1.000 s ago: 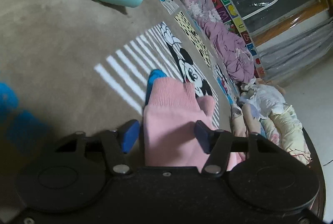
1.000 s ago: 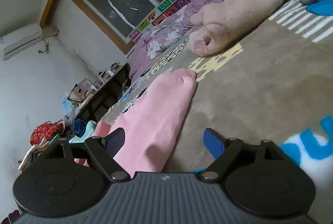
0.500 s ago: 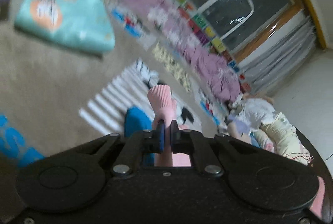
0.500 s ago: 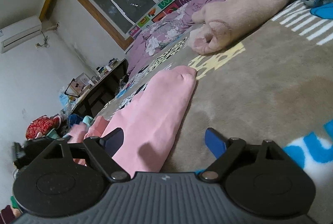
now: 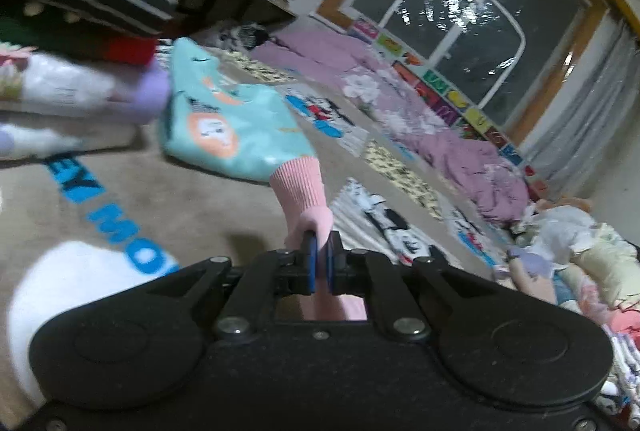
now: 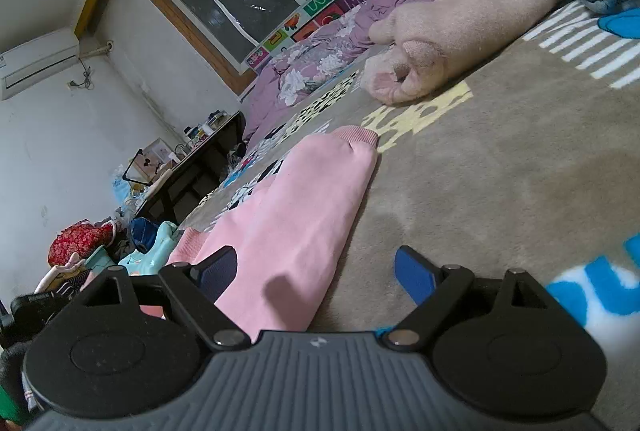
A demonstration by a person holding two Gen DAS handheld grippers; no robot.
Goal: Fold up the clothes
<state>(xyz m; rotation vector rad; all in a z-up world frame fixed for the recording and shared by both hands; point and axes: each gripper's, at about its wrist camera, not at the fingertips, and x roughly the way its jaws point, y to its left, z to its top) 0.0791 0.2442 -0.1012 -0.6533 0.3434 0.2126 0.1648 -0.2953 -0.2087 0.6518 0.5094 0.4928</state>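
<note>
A pink sweater (image 6: 288, 223) lies flat on the grey carpet, one sleeve stretched away toward its ribbed cuff (image 6: 356, 135). My left gripper (image 5: 320, 263) is shut on the other pink sleeve (image 5: 306, 197), which is lifted off the carpet with its ribbed cuff sticking up beyond the blue pads. My right gripper (image 6: 316, 273) stands open low over the carpet; the sweater's near edge lies between its fingers (image 6: 414, 277), nearer the left one, and the pads do not press on it.
A folded teal top (image 5: 236, 127) lies on the carpet beyond the left gripper. A stack of folded clothes (image 5: 80, 15) rises at its upper left. A beige rolled blanket (image 6: 460, 31) and purple bedding (image 6: 320, 59) lie along the window wall. A low dark table (image 6: 200, 167) stands further left.
My left gripper closed on the pink sleeve and lifted it up off the carpet, swinging toward the teal top and clothes stack. The right gripper stayed put.
</note>
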